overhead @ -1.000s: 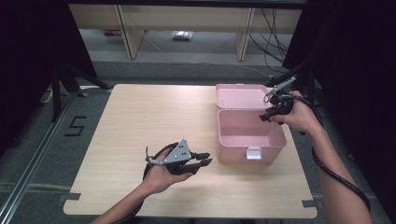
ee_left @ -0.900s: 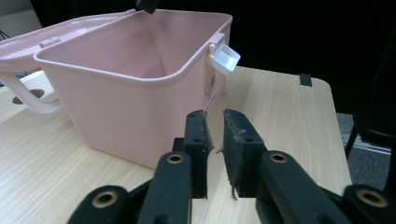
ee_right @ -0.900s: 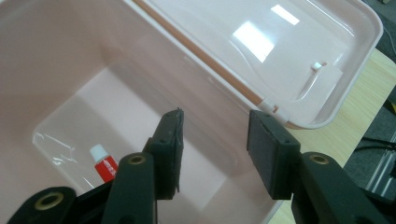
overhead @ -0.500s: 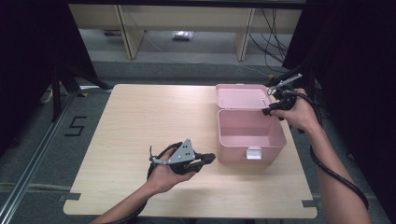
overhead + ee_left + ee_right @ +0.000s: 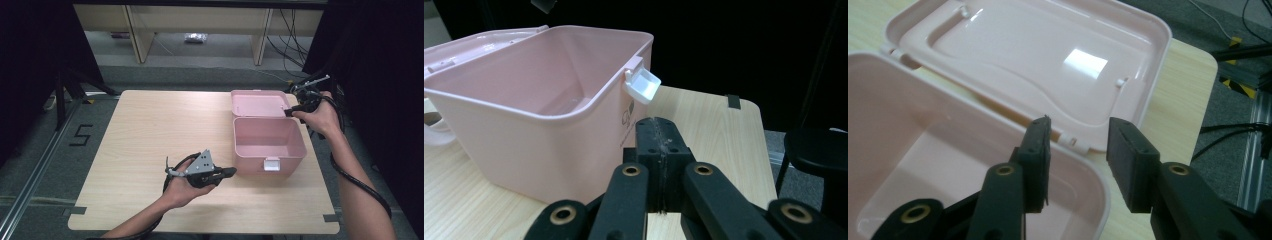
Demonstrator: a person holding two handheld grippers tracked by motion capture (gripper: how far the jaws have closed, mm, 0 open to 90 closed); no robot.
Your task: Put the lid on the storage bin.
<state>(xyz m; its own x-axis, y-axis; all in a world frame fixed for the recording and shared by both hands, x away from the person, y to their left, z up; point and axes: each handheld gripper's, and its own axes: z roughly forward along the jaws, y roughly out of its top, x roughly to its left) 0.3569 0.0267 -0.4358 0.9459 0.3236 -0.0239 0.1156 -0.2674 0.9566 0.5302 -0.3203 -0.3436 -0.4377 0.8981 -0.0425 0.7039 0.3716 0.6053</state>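
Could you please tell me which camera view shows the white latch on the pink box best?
The left gripper view: the latch sits close and sharp, flipped outward from the box rim. The high view shows it as a small white tab on the near wall. The right gripper view looks at the box's hinge side and open lid.

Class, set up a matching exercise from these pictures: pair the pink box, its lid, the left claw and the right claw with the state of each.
Things:
1. pink plastic box
2. pink hinged lid
3. left claw
4. right claw

States:
A. jaws apart, by the box's back corner
B. jaws shut, holding nothing, beside the box's front
C. open, nothing inside
D. folded back flat on the table

Pairs: 1-C, 2-D, 3-B, 4-A
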